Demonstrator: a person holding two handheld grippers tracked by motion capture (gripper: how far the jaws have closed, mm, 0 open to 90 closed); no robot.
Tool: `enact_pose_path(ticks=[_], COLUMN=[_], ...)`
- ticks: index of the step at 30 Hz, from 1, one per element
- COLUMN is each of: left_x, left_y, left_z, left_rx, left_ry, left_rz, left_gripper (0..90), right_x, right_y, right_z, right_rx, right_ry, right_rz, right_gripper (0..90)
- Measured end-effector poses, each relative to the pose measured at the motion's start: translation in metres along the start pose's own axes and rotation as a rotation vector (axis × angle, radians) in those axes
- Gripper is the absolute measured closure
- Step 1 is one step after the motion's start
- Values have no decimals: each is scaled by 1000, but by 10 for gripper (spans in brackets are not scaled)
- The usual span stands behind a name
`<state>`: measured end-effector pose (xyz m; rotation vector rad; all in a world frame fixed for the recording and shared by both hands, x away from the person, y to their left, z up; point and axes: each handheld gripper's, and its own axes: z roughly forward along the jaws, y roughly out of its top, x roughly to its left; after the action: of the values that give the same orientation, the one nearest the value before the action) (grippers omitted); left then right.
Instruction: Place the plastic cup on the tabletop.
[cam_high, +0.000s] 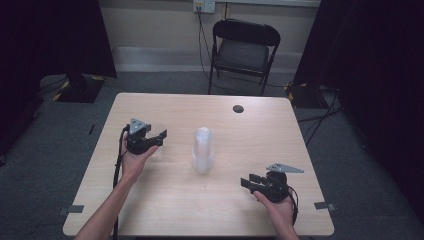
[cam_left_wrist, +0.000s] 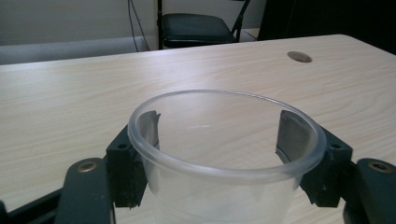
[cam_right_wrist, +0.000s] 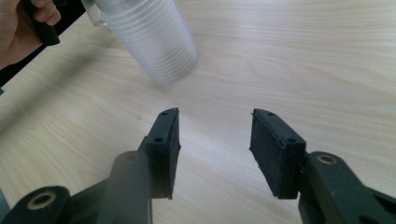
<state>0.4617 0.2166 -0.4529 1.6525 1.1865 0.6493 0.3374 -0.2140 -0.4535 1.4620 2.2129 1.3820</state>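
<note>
Clear plastic describes the single round cup (cam_left_wrist: 224, 154) that the left gripper (cam_high: 150, 137) pinches between its jaws at the left of the high view, apart from the tall stack of clear plastic cups (cam_high: 202, 150) at centre. One cup looks separated; the stack remains. The right gripper (cam_right_wrist: 215, 149) hangs spread and empty. Pale wooden table (cam_high: 260, 130); black folding chair (cam_high: 242, 52) beyond, on grey carpet.

Clear cup (cam_left_wrist: 224, 186) upright; stack (cam_high: 202, 150) mid-table
</note>
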Motion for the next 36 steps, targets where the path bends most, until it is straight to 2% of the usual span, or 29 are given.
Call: enact_pose_path(ticks=[5, 7, 11, 18, 21, 27, 31, 34, 36], left_x=[1, 1, 1, -1, -3, -5, -8, -9, -9], left_y=[-2, -3, -4, -5, -4, -5, -6, -7, -9], left_z=[4, 4, 6, 7, 5, 4, 4, 5, 5], left_rx=[6, 15, 31, 37, 51, 69, 91, 113, 112], left_ry=[2, 0, 4, -13, -18, -26, -33, -27, -34], left_rz=[-15, -2, -6, -15, 14, 29, 53, 85, 76], left_gripper=[288, 283, 272, 251, 223, 236, 248, 264, 268], right_x=[0, 0, 0, 0, 0, 0, 0, 0, 0], right_y=[0, 0, -1, 0, 0, 0, 0, 0, 0], right_z=[0, 0, 1, 1, 1, 0, 0, 0, 0], right_rx=[0, 0, 1, 1, 2, 0, 1, -1, -2], right_ry=[2, 1, 5, 9, 9, 7, 7, 8, 8], right_rz=[-3, -3, -4, -4, -6, -4, -1, -5, -5], right_gripper=[524, 524, 530, 530, 530, 530, 530, 530, 530])
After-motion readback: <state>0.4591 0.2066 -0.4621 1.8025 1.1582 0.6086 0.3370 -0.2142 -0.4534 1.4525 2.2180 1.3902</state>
